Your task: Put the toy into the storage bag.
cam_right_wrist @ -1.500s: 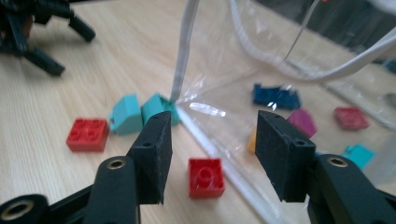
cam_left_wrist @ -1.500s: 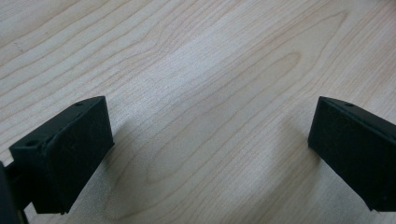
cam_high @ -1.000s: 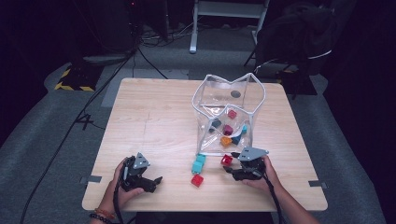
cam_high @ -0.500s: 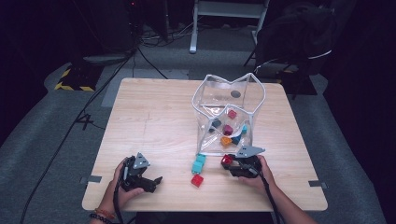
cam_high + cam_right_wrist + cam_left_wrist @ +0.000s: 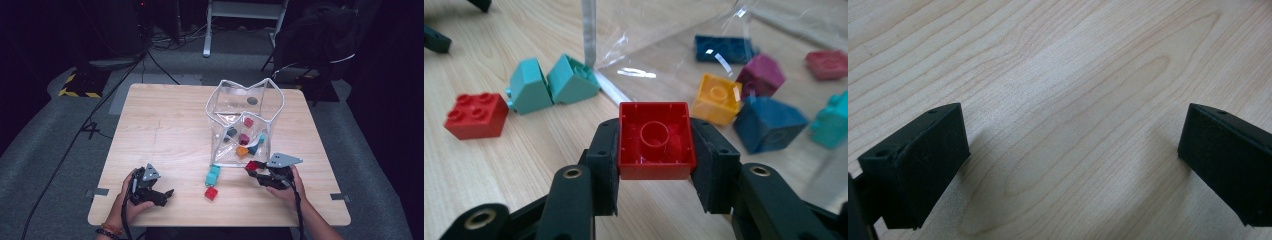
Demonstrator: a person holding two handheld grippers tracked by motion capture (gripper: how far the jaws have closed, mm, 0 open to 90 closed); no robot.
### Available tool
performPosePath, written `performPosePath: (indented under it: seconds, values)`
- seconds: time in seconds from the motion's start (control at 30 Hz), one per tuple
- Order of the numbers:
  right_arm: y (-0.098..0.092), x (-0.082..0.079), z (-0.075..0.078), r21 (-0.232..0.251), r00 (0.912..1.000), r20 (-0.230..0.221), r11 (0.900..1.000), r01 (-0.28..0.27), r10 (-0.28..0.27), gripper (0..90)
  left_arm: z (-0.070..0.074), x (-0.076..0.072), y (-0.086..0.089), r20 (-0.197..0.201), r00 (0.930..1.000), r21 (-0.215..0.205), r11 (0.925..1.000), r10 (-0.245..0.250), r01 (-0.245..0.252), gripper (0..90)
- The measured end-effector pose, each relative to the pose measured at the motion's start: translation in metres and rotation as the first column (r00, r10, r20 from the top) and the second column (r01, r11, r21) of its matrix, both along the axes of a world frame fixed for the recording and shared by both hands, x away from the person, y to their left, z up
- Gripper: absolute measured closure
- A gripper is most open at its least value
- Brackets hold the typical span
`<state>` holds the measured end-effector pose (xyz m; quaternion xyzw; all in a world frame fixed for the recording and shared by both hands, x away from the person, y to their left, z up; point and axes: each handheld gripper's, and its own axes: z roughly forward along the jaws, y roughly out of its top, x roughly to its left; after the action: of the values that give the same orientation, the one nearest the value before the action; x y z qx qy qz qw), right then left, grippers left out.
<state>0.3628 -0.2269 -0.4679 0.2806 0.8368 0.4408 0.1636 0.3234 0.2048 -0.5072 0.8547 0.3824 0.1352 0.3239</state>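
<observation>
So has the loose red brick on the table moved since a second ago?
No. The loose red brick lies in the same spot below the teal bricks, near the table's front edge.

A light wooden bench (image 5: 165, 135) stands on grey carpet (image 5: 55, 150). On its right half sits a clear plastic bag (image 5: 272, 100) with a white rim, standing open; inside lie an orange brick (image 5: 242, 151), a magenta brick (image 5: 244, 139), a dark blue brick (image 5: 231, 132), a small red brick (image 5: 248, 122) and a teal piece (image 5: 261, 138). Just outside the bag's near corner lie two teal bricks (image 5: 213, 175) touching each other, and a red studded brick (image 5: 211, 193) near them. Black cables (image 5: 165, 45) trail across the floor behind the bench, beside yellow-black hazard tape (image 5: 75, 92).
</observation>
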Motion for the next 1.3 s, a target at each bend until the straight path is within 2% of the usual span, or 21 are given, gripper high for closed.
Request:
performPosePath:
  seconds: [0.33,0.53,0.7,0.97,1.3]
  values:
    - [-0.023,-0.006,0.040,0.051,0.9964,0.082,0.999,0.020,-0.024,59.4,0.000,0.000,0.000,0.002,1.0000,0.002,1.0000,-0.001,0.001,0.1]
    - [-0.034,-0.008,0.063,0.066,0.9904,0.132,0.997,0.032,-0.040,59.4,0.000,0.000,0.000,0.002,1.0000,0.002,1.0000,-0.001,0.001,0.1]
    - [-0.039,-0.009,0.089,0.081,0.9845,0.170,0.996,0.031,-0.044,59.4,0.000,0.000,0.000,0.002,1.0000,0.002,1.0000,-0.001,0.001,0.1]
    - [-0.038,-0.006,0.121,0.090,0.9740,0.219,0.995,0.037,-0.057,59.4,0.000,0.000,0.000,0.002,1.0000,0.002,1.0000,0.000,0.000,0.1]
    - [-0.031,0.005,0.145,0.106,0.9612,0.264,0.993,0.053,-0.080,59.4,0.000,0.000,0.000,0.002,1.0000,0.002,1.0000,-0.001,0.001,0.1]
